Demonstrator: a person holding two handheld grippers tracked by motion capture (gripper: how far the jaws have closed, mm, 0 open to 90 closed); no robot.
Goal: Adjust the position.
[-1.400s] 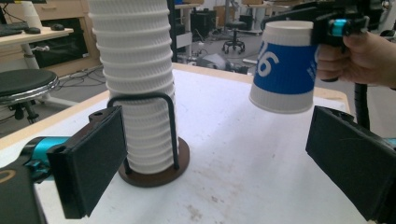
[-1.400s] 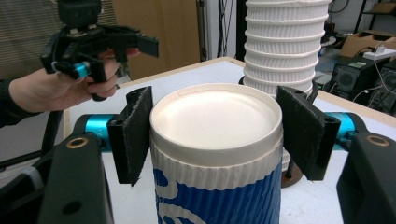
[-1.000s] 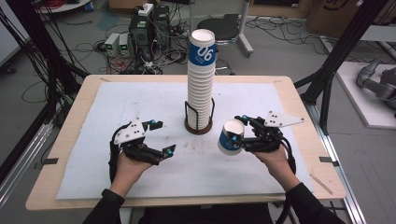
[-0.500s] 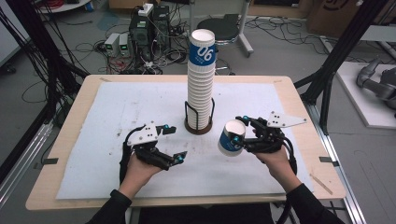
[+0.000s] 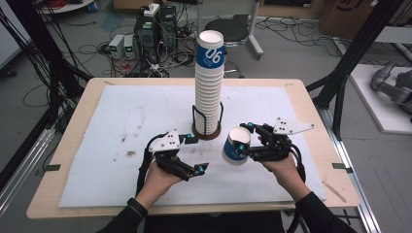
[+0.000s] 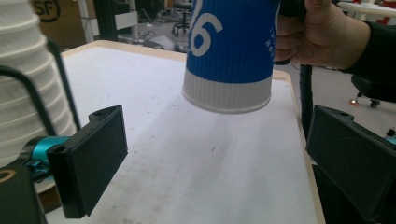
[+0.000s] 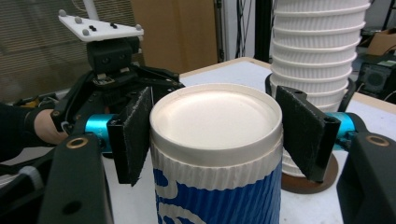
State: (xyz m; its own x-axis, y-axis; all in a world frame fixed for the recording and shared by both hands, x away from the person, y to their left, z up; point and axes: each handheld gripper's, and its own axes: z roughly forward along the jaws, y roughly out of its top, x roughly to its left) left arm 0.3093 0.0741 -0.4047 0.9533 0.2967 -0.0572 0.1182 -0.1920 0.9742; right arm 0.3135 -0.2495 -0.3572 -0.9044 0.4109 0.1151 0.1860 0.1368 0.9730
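A blue paper cup [image 5: 234,148] marked 06 hangs above the table, with my right gripper [image 5: 246,141] shut on it. In the right gripper view the two pads [image 7: 134,135] press the cup [image 7: 217,186] just under its white round end. The cup's white ribbed band [image 6: 227,95] is its lower end and hangs clear of the mat. My left gripper [image 5: 198,154] is to the left of the cup, open and pointing at it. Its jaws [image 6: 215,154] stand wide apart with nothing between them. A tall stack of the same cups [image 5: 209,87] rises in a black wire holder behind both grippers.
A white mat [image 5: 121,121] covers most of the wooden table [image 5: 311,97]. The stack's round brown base [image 5: 206,134] sits close behind the left gripper's far jaw. Black frame posts, cables and electronics stand on the floor beyond the table.
My left gripper has slid right across the mat, toward the held cup. The right gripper and its cup have stayed put.
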